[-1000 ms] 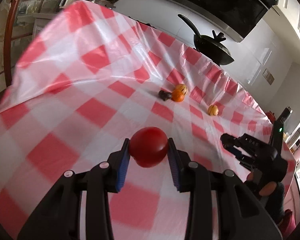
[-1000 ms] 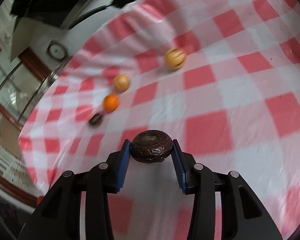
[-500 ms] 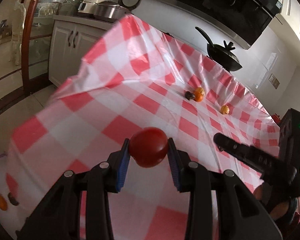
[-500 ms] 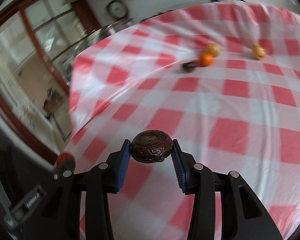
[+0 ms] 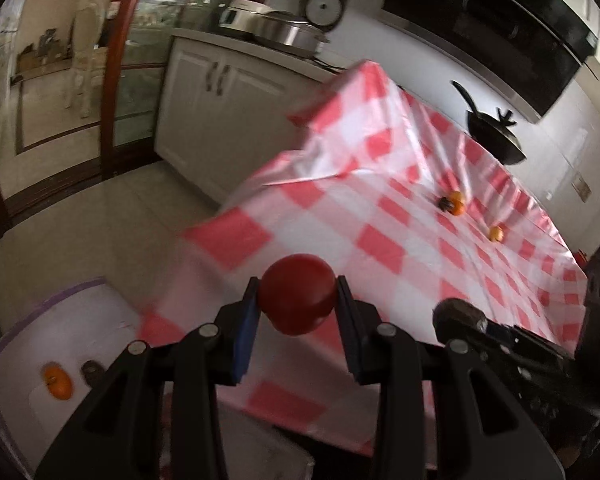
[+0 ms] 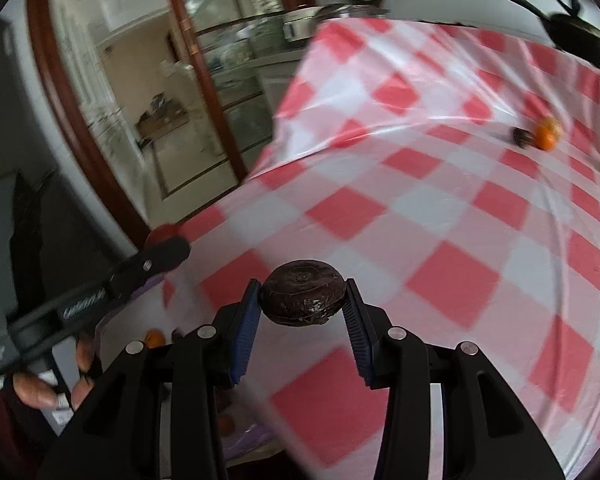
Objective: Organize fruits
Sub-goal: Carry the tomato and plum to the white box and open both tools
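Currently left claw [image 5: 297, 306] grips red fruit [image 5: 297, 298], right claw [image 6: 302, 298] grips dark fruit [image 6: 302, 292]; recommend lowering each gently into the white bin [image 5: 60, 320] before release.

Round red fruit [image 5: 297, 299] and wrinkled dark-brown fruit [image 6: 302, 293] each clamped between blue pads.
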The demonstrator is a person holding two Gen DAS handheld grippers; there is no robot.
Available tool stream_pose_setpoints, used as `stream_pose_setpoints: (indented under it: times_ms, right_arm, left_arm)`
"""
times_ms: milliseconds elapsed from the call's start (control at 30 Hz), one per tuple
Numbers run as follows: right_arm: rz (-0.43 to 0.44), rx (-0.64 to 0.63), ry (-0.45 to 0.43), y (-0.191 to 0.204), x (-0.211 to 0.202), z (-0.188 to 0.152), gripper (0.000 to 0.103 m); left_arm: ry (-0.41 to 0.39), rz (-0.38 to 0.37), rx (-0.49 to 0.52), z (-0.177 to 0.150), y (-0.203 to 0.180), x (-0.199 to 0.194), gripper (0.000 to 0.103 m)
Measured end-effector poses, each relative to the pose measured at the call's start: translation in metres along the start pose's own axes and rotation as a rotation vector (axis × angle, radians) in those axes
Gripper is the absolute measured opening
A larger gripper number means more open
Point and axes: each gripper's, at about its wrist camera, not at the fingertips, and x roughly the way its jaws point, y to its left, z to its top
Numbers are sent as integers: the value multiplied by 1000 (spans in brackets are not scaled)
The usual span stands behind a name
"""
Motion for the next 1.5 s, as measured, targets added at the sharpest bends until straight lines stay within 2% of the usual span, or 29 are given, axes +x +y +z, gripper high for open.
stream_pose_setpoints:
  times_ms: [333,533,767,967,1200,1367,1467,1500]
  right_arm:
    - [76,-257,94,86,29,-33,42]
    - [126,-380,164,120,49,-59,42]
    - [126,-521,289,147,84,-92,42]
    - [125,-593,370,157,108,-112,42]
    - [122,-663,428,164,128,-134,42]
    - [104,-663,466,162,141,-137,42]
    - [93,-666,472,161,139,-138,43]
    - [92,-670,468,162,139,-139,47]
  left_arm:
    - [51,134,-154,-41,89,-17,37]
    - [105,208,-224,-66,125,-13,37]
    - [211,325,-281,-94,155,5,37]
    - [287,400,-354,-116,184,14,37]
    - [282,433,-353,-118,185,12,37]
    - [278,459,-332,-118,178,14,39]
    - [278,482,-336,-120,176,16,54]
    - [272,485,-341,-119,176,15,60]
